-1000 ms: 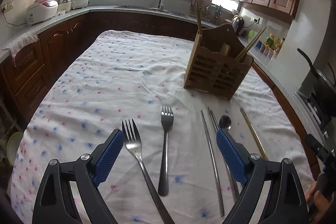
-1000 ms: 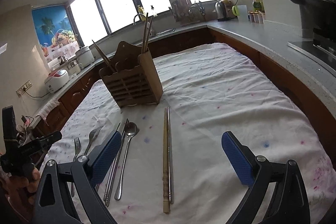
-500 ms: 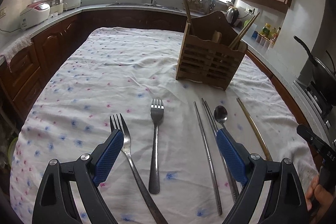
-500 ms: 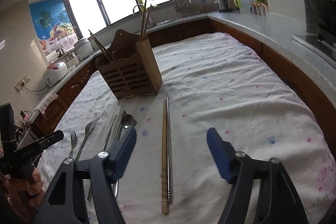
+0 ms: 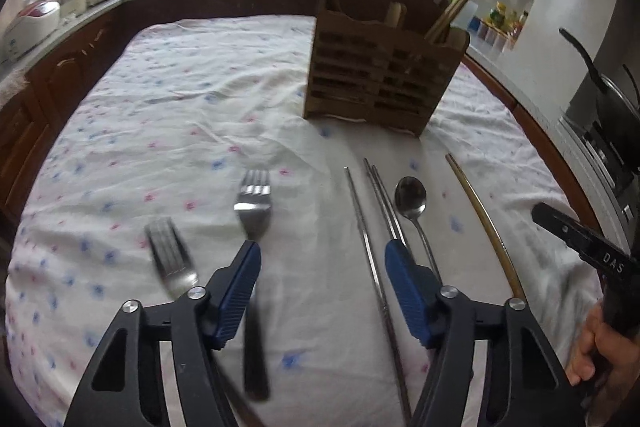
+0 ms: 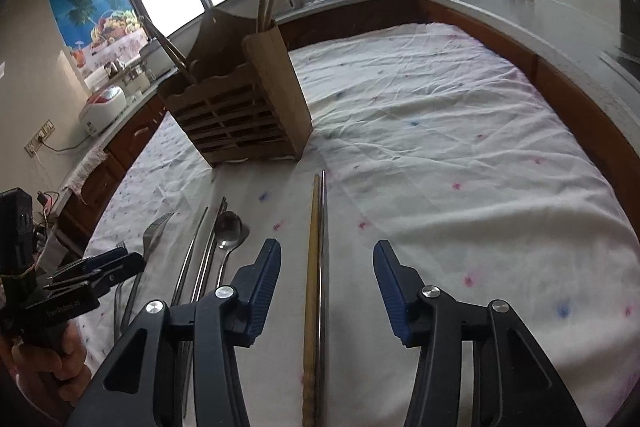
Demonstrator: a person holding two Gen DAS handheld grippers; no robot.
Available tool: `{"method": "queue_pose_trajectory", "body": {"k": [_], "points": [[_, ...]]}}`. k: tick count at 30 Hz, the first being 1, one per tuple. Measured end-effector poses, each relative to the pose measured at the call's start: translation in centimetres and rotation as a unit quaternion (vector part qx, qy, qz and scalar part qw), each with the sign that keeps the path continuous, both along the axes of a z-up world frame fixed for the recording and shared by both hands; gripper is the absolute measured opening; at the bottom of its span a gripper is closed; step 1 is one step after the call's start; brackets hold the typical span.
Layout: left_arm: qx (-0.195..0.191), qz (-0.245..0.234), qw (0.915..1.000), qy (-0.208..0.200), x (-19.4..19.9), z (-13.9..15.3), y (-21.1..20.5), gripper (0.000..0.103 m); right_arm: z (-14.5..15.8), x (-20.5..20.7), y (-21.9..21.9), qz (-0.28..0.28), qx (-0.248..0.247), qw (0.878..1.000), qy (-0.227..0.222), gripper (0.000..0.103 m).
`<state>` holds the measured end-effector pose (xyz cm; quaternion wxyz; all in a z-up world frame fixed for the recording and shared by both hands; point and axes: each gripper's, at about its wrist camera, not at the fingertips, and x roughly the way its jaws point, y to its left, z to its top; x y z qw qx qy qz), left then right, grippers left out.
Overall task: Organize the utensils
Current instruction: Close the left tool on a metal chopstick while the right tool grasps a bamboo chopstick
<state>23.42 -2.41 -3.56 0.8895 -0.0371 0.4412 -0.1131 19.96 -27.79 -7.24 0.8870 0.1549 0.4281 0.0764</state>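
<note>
A wooden utensil holder (image 5: 384,71) (image 6: 244,107) with chopsticks in it stands on the cloth-covered table (image 5: 180,107). Before it lie two forks (image 5: 253,195) (image 5: 170,259), metal chopsticks (image 5: 366,239), a spoon (image 5: 411,197) and a wooden chopstick (image 5: 482,223). My left gripper (image 5: 322,267) is open, low over the cloth, its left finger over the middle fork's handle. My right gripper (image 6: 326,271) is open and straddles the wooden chopstick (image 6: 311,267) and a metal one (image 6: 323,267) beside it.
Kitchen counters wrap around the table, with rice cookers (image 5: 32,23) at left and a pan on a stove (image 5: 600,95) at right. The spoon (image 6: 229,231) and forks (image 6: 152,231) lie left of the right gripper. Each hand shows in the other view.
Both grippers have moved down and forward toward the utensils and narrowed their openings. The right one now straddles the chopstick pair; the left one sits over the middle fork's handle.
</note>
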Motion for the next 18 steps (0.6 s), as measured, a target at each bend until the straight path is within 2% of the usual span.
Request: {"method": "queue_pose_trajectory", "body": {"k": [2, 4, 7, 9, 13, 18], "points": [[0.002, -0.009, 0.9999, 0.012, 1.3, -0.4, -0.6, 0.056, -0.3, 1.1, 0.3, 0.008, -0.009, 1.0, 0.009, 0.042], [0.001, -0.011, 0.9997, 0.022, 2.5, -0.9, -0.9, 0.047, -0.7, 2.1, 0.4, 0.016, -0.014, 1.0, 0.014, 0.041], [0.003, -0.014, 0.9993, 0.035, 4.2, -1.7, -1.5, 0.044, -1.4, 3.7, 0.8, 0.025, -0.026, 0.999, 0.026, 0.032], [0.005, -0.016, 0.9989, 0.043, 5.3, -2.3, -1.8, 0.043, -1.9, 4.8, 1.1, 0.035, -0.034, 0.998, 0.037, 0.031], [0.009, -0.015, 0.9985, 0.052, 6.6, -3.2, -2.3, 0.041, -3.2, 6.3, 1.8, 0.046, -0.058, 0.995, 0.061, 0.019], [0.015, -0.02, 0.9982, 0.055, 7.8, -4.2, -2.8, 0.039, -3.4, 6.9, 2.1, 0.056, -0.077, 0.993, 0.065, 0.018]]}}
